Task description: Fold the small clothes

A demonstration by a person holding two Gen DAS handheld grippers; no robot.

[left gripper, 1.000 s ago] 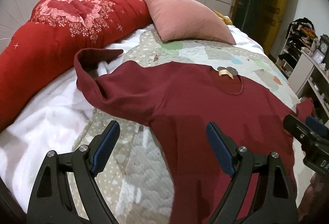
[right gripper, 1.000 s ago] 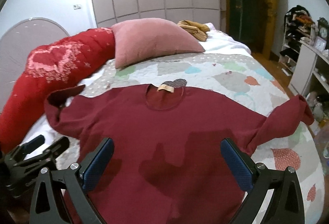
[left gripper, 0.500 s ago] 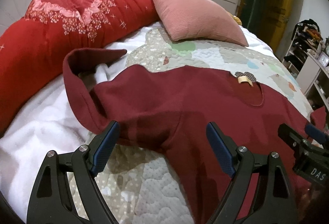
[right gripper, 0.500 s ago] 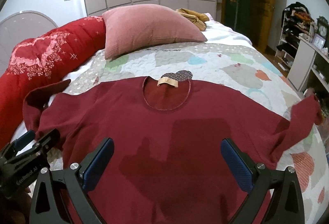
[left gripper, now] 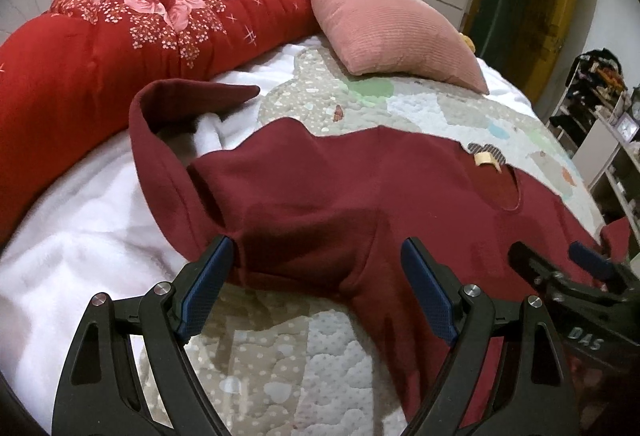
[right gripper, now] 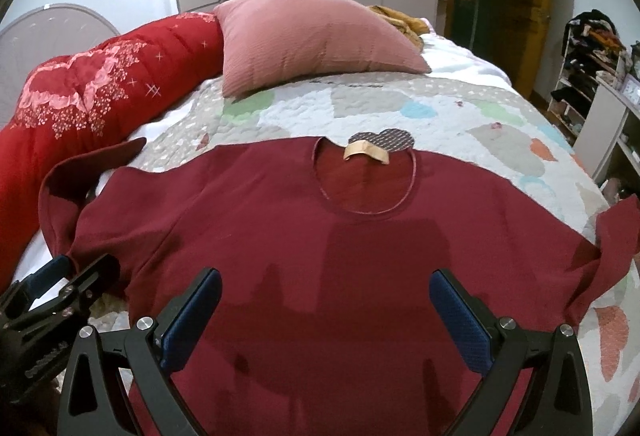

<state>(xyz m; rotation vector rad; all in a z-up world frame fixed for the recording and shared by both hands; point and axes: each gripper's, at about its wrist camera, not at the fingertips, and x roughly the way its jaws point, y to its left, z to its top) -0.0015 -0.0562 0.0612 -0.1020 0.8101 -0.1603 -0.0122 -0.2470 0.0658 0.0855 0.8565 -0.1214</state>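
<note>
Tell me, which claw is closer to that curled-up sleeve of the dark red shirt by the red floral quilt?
Left. The left claw hangs open at that sleeve; the right claw hovers open over the shirt's middle.

One dark red shirt (right gripper: 320, 256) lies on the bed (right gripper: 460, 108). There is one pink pillow (right gripper: 312, 36) and one big red blanket (right gripper: 100, 96) at the far edge. Two hand-held grippers: the left hand-held gripper (left gripper: 316, 288) and the right hand-held gripper (right gripper: 324, 316).
</note>
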